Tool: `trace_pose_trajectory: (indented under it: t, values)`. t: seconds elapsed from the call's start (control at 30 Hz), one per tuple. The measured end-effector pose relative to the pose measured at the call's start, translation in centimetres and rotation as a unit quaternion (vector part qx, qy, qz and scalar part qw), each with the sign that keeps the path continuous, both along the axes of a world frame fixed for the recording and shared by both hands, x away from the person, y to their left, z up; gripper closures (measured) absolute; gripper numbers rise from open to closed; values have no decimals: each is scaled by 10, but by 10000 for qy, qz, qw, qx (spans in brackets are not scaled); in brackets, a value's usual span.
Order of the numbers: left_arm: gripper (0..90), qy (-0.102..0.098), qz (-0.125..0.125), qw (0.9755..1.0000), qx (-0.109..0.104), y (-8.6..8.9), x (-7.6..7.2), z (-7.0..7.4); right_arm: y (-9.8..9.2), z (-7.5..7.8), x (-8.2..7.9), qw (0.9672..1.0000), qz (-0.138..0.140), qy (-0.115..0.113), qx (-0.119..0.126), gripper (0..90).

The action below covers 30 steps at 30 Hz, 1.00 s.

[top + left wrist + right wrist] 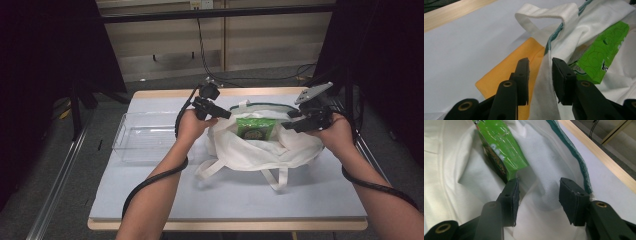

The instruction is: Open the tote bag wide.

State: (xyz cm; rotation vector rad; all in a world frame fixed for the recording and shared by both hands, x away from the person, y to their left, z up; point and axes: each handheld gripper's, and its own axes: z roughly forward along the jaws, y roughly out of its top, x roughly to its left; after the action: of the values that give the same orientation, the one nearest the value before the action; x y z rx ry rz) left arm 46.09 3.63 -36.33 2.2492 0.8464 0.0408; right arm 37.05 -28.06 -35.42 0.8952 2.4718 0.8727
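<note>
A white cloth tote bag (260, 147) lies in the middle of the table, its mouth with a teal trim (574, 155) gaping towards the far side. A green snack package (256, 128) stands in that mouth. My left gripper (223, 113) is at the bag's left rim. In the left gripper view it (540, 75) is open, with the rim's white fabric (546, 92) hanging between the jaws. My right gripper (289, 125) is at the right rim. It (540, 197) is open inside the bag, with the green package (501, 147) just beyond its left jaw.
A clear plastic bin (142, 137) stands to the left of the bag. An orange cloth (506, 75) lies flat under the bag's left side. The bag's handles (272, 177) trail towards the near edge. A blue-grey mat (225, 200) covers the wooden table.
</note>
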Motion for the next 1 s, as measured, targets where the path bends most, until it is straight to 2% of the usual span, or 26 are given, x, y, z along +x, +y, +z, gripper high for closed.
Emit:
trace_pose_trajectory:
  t: [0.07, 0.23, 0.33, 0.37, 0.47, 0.57, 0.6, 0.63, 0.67, 0.8, 0.83, 0.93, 0.97, 1.0]
  values:
    - [674, 0, 44, 10000, -47, 0, -2, 0, 0, -2, 2, 10000, -22, -5, -61, 547]
    - [669, -61, -20, 10000, -34, 4, -5, 4, -1, -6, 5, 9999, -107, 9, -100, 612]
    - [665, -99, -44, 9999, -59, 5, -8, 7, -2, -8, 6, 9995, -212, 156, -174, 678]
    - [666, -80, 10, 9999, -100, 4, -10, 8, -5, -7, 9, 9994, -248, 176, -134, 740]
    - [669, -132, 2, 9998, -164, 4, -12, 10, -5, -7, 11, 9991, -293, 253, -149, 782]
    - [674, -195, -76, 9997, -92, 6, -15, 13, -4, -6, 13, 9989, -304, 279, -223, 844]
    - [684, -221, -81, 9997, -101, 6, -16, 14, -4, -6, 14, 9988, -324, 270, -254, 853]
    - [694, -207, -1, 9996, -200, 5, -18, 15, -4, -6, 14, 9986, -367, 305, -230, 859]
    - [711, -252, -170, 9995, -75, 7, -18, 17, -4, -6, 14, 9987, -375, 303, -185, 864]
    - [760, -290, -139, 9992, -220, 6, -25, 20, -7, -6, 16, 9980, -478, 404, -71, 875]
    - [777, -327, -185, 9991, -176, 6, -27, 21, -7, -6, 17, 9979, -487, 427, -28, 875]
    - [862, -297, -251, 9990, -203, 6, -31, 22, -9, -5, 18, 9971, -557, 509, 35, 879]
    - [862, -269, -277, 9990, -210, 6, -33, 22, -9, -5, 18, 9971, -557, 509, 35, 879]
    - [897, -217, -313, 9988, -297, 6, -34, 22, -10, -5, 19, 9968, -555, 572, 116, 880]
